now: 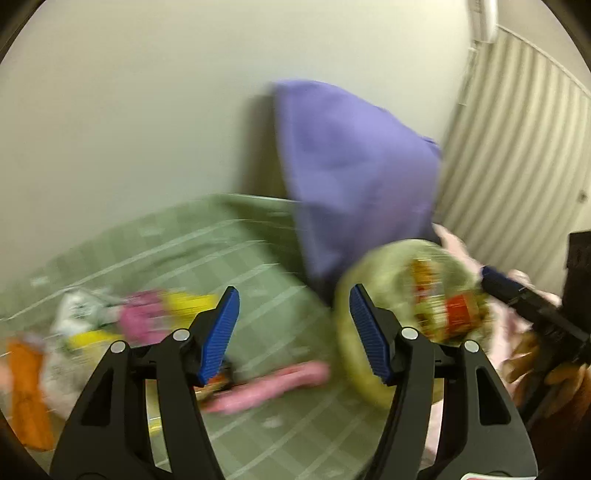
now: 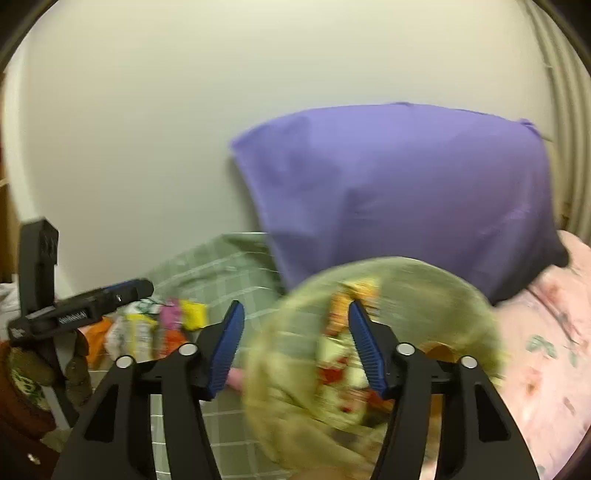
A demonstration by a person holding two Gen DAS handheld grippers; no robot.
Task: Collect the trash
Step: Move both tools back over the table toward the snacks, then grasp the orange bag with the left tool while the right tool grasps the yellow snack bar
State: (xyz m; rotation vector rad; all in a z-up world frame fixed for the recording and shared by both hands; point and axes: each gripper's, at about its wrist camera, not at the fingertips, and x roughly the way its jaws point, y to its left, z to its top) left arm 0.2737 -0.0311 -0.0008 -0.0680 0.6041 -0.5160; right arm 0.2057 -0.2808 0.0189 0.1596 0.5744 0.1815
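A plain pale wall (image 2: 155, 122) is seen filling the far side of the room, evenly lit. Against it, a purple pillow (image 2: 406, 192) is propped upright on the bed. A green checked sheet (image 1: 207, 251) is spread across the bed at left, and a pink floral cover (image 2: 546, 343) is laid at right. Ribbed pale curtains (image 1: 517, 155) are hung at far right, with a white fixture (image 1: 485, 18) mounted above them.

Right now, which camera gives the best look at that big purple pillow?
The right wrist view: the purple pillow fills the middle, nearly whole and fairly sharp, leaning on the wall. The left wrist view shows the same pillow narrower, from an angle and blurred, its lower corner hidden behind the translucent bag of trash.
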